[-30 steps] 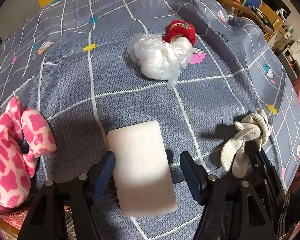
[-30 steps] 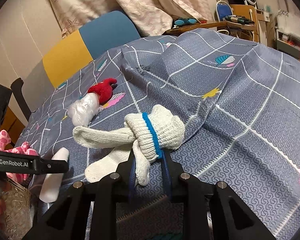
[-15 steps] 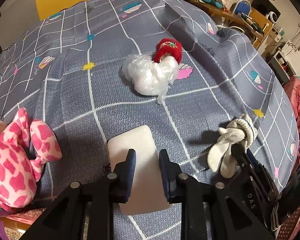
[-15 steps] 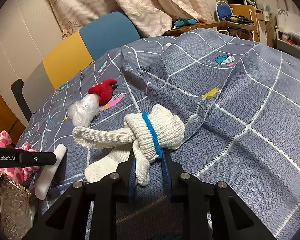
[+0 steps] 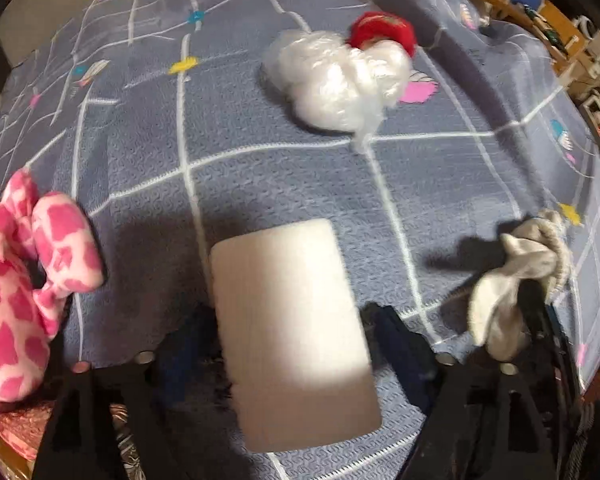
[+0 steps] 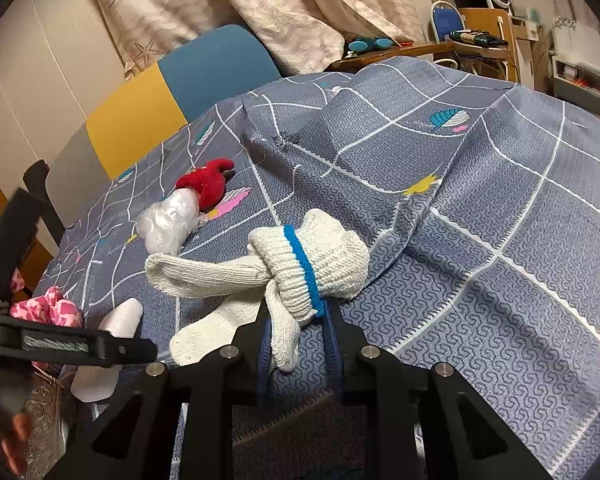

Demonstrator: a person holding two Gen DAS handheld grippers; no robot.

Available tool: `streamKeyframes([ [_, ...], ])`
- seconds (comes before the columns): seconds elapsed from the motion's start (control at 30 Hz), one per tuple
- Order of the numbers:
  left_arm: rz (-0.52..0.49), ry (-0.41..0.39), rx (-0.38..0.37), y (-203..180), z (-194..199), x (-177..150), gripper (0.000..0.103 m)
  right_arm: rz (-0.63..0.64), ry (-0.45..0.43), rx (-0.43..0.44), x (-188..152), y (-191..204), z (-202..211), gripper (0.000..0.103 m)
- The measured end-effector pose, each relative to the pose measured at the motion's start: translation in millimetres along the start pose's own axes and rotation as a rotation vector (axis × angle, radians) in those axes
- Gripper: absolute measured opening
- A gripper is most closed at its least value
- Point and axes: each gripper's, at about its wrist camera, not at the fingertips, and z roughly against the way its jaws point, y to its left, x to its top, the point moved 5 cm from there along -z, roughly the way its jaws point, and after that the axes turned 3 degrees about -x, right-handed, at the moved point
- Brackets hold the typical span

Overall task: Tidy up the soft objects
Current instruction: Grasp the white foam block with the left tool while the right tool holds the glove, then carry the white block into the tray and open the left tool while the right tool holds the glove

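Observation:
A white foam sponge lies flat on the grey-blue patterned cloth. My left gripper is open, one finger on each side of the sponge's near half. My right gripper is shut on a knotted white knit glove with a blue band, which also shows in the left wrist view. A crumpled clear plastic bag and a red knit piece lie farther back. A pink spotted plush sits at the left edge.
A yellow and blue chair back stands behind the table. A cluttered desk and curtains are at the far right. The cloth has a raised fold near the middle. The left gripper shows in the right wrist view.
My left gripper was open around the sponge, closed and pulled back above it, and is now open again astride the sponge, lower and closer. My right gripper stays still with the glove.

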Motion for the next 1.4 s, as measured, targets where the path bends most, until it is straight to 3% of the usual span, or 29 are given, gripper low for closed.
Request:
streamKeyframes([
  [0.03,0.0,-0.019,-0.002,-0.5,2.7,0.3,0.058,-0.002,-0.001,0.001,0.0,0.1,0.0,0.024],
  [0.17,0.019,-0.064,-0.111,-4.8,20.0,-1.3,0.057,-0.008,-0.002,0.004,-0.1,-1.2,0.2,0.024],
  [0.43,-0.01,-0.257,-0.214,0.4,88.8,-9.9,0.057,-0.008,-0.001,0.004,-0.1,-0.7,-0.1,0.024],
  [0.67,-0.094,-0.381,-0.215,13.1,152.3,-32.9,0.057,0.01,0.003,-0.017,0.6,1.4,-1.2,0.024],
  [0.83,-0.097,-0.451,-0.201,39.4,186.7,-57.1,0.057,0.025,0.006,-0.033,1.4,3.3,-1.7,0.024],
  [0.97,-0.08,-0.502,-0.17,72.4,212.0,-77.4,0.057,0.039,0.007,-0.05,2.0,4.7,-2.7,0.024],
  [1.17,0.024,-0.538,-0.131,149.2,237.1,-114.3,0.057,0.071,0.01,-0.084,1.5,8.1,-2.2,0.024],
  [1.4,0.183,-0.517,-0.079,256.2,234.3,-179.5,0.058,0.091,0.019,-0.112,2.8,10.6,-1.1,0.023],
])
